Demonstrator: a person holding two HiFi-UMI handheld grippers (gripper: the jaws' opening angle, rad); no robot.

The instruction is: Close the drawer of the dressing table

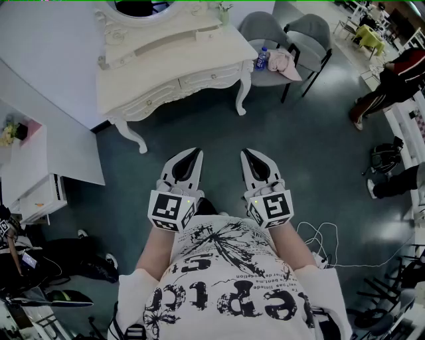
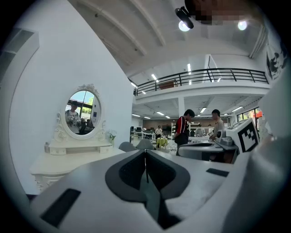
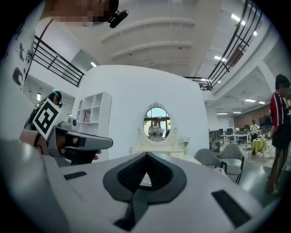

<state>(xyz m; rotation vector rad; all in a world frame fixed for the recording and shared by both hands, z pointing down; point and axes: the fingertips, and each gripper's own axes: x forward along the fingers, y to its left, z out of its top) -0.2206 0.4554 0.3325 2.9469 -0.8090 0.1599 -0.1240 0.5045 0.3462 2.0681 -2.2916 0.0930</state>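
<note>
The white dressing table with its oval mirror stands against the wall at the top of the head view, well beyond both grippers. Its drawer fronts face me; from here I cannot tell whether one stands out. My left gripper and right gripper hover side by side over the dark floor, close to my body, both shut and holding nothing. In the left gripper view the table lies far off to the left of the shut gripper. In the right gripper view the mirror is straight beyond the shut gripper.
Two grey chairs stand right of the table, with a bottle and a pink cloth on one seat. A low white cabinet is at the left. Cables lie on the floor at the right, and people stand further off.
</note>
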